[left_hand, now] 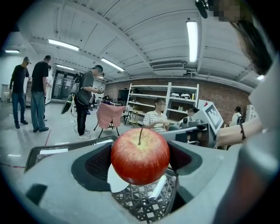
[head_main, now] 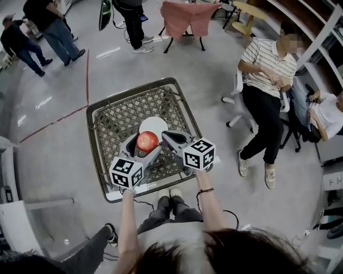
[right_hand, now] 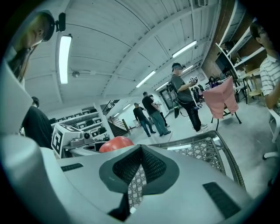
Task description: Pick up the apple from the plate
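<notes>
A red apple (head_main: 147, 141) with a thin stem is clamped between the jaws of my left gripper (head_main: 146, 145), lifted above the white plate (head_main: 154, 126) that lies on the woven mesh table (head_main: 115, 126). In the left gripper view the apple (left_hand: 140, 155) fills the space between the two dark pads (left_hand: 97, 162), and a slice of the plate (left_hand: 114, 181) shows below it. My right gripper (head_main: 170, 136) sits just right of the apple with its jaws together and nothing held. From the right gripper view (right_hand: 138, 168) the apple (right_hand: 116, 143) peeks over the left jaw.
The small square mesh table has a raised metal rim (head_main: 179, 99). A seated person in a striped shirt (head_main: 266, 59) is at the right, and several people stand at the far left (head_main: 51, 24). A pink cloth hangs on a stand (head_main: 187, 16) behind the table.
</notes>
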